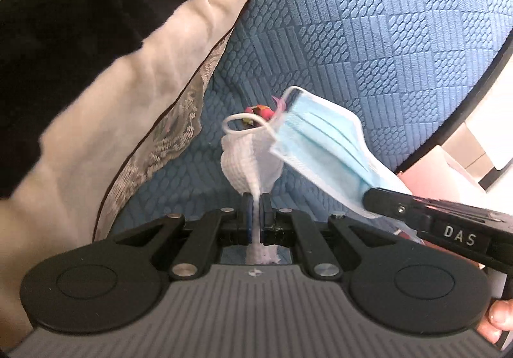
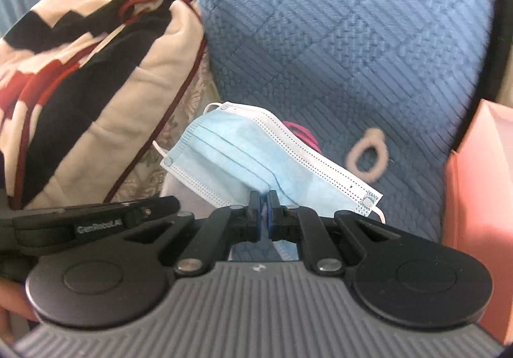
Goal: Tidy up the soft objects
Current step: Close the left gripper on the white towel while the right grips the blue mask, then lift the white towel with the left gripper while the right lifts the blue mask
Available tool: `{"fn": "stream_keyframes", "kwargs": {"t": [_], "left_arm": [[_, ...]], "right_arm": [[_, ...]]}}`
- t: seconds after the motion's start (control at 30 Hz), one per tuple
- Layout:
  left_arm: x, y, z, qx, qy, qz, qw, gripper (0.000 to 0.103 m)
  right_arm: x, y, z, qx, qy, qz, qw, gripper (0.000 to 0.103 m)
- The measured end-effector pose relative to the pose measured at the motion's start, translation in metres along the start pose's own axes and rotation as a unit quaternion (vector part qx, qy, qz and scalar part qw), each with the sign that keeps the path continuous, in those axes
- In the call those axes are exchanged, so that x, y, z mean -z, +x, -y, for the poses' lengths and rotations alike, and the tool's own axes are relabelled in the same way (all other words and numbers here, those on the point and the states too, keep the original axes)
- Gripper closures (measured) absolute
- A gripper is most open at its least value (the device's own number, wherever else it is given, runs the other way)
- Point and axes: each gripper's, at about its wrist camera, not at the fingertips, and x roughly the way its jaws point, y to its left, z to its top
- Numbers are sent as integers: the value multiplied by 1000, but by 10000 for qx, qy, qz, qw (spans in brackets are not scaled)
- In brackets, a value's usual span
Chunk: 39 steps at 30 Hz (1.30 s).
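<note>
My left claw (image 1: 255, 213) pinches a white mask (image 1: 250, 159) | right claw (image 2: 263, 213) pinches a blue mask (image 2: 243, 159), both above the blue cushion (image 2: 352, 37) | beige hair tie (image 2: 367, 153), pink one (image 2: 304, 132) still unsorted.

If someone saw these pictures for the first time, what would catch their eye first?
Probably the pleated light-blue face mask, pinched at its lower edge in the right tool above the textured blue quilted cover. Next, the crumpled white mask clamped in the left tool, and the red, black and cream blanket heaped at left.
</note>
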Motion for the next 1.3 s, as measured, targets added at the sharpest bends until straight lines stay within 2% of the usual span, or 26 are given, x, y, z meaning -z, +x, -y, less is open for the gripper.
{"fn": "stream_keyframes", "kwargs": {"t": [0.23, 0.47, 0.57, 0.73, 0.77, 0.83, 0.87, 0.9, 0.97, 1.13, 1.2, 1.3], "left_arm": [[20, -26, 12, 71, 77, 8, 9999, 98], [42, -46, 19, 50, 168, -75, 9998, 98], [50, -50, 19, -9, 194, -120, 9997, 98], [52, -43, 16, -327, 167, -212, 9991, 97], [51, -41, 14, -292, 115, -263, 9992, 94], [50, -37, 10, -276, -6, -330, 9991, 83], [51, -35, 8, -278, -34, -349, 9990, 72], [51, -34, 6, -291, -59, -348, 9990, 62], [49, -34, 6, -295, -76, -304, 9991, 56], [45, -32, 5, -287, -116, -276, 9991, 55], [45, -30, 5, -312, -116, -270, 9991, 54], [44, -27, 6, -364, -77, -289, 9989, 53]], "right_arm": [[31, -25, 10, 284, 692, -22, 9972, 96], [60, -37, 6, 588, 994, -196, 9931, 95], [71, -36, 6, 612, 1041, -341, 9921, 95], [81, -26, 12, 567, 1057, -582, 9911, 94], [82, -24, 12, 530, 1034, -632, 9912, 94], [85, -22, 13, 525, 1007, -685, 9912, 93], [86, -22, 13, 445, 1002, -718, 9914, 92], [86, -21, 14, 344, 997, -765, 9915, 91], [88, -23, 14, 228, 967, -765, 9921, 86], [85, -32, 11, -8, 675, -626, 9958, 61], [83, -35, 10, -87, 517, -546, 9971, 59], [81, -34, 7, -108, 235, -505, 9984, 49]]}}
